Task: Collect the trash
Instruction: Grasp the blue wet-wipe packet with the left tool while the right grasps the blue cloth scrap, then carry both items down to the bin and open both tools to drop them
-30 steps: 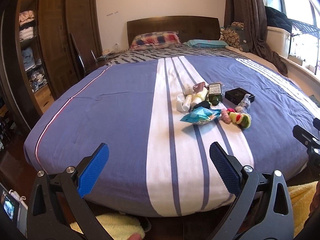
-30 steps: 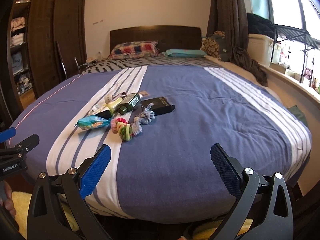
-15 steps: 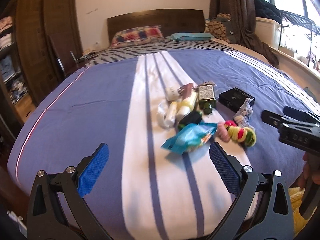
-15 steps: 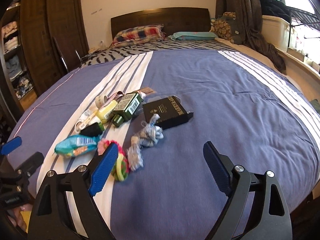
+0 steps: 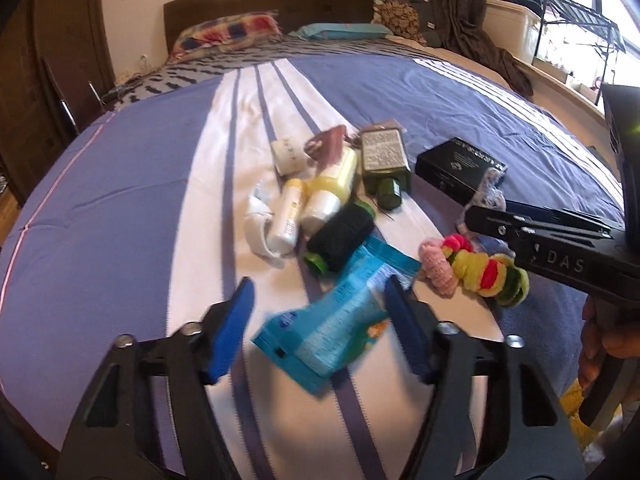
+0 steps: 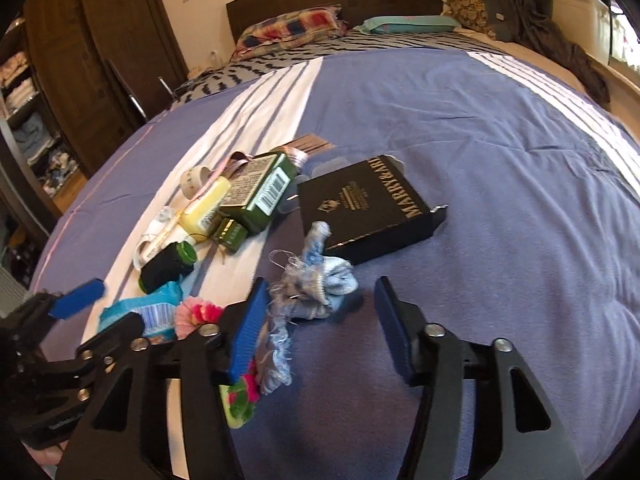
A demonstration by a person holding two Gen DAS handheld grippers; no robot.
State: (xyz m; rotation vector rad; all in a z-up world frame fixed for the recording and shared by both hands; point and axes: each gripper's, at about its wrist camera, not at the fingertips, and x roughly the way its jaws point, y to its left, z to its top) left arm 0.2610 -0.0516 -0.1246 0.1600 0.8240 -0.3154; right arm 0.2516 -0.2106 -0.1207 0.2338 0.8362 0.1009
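Observation:
A blue snack wrapper (image 5: 336, 320) lies on the bedspread between the open fingers of my left gripper (image 5: 320, 328). Behind it lie a black bottle with a green cap (image 5: 340, 236), yellow and white tubes (image 5: 320, 192), a green bottle (image 5: 384, 160), a black box (image 5: 456, 168) and a colourful scrunchie chain (image 5: 476, 272). My right gripper (image 6: 320, 324) is open around a frayed blue fabric scrap (image 6: 316, 284), just in front of the black box (image 6: 368, 204). The wrapper also shows in the right wrist view (image 6: 152, 312).
The items sit on a blue and white striped bed (image 5: 140, 184) with pillows (image 5: 228, 36) and a dark headboard. A wooden wardrobe (image 6: 100, 68) stands at the left. A window ledge with a drying rack (image 5: 576, 36) lies on the right.
Both grippers have moved forward and down toward the pile. The left now straddles the blue wrapper and the right straddles the fabric scrap. Both sets of jaws have narrowed a little.

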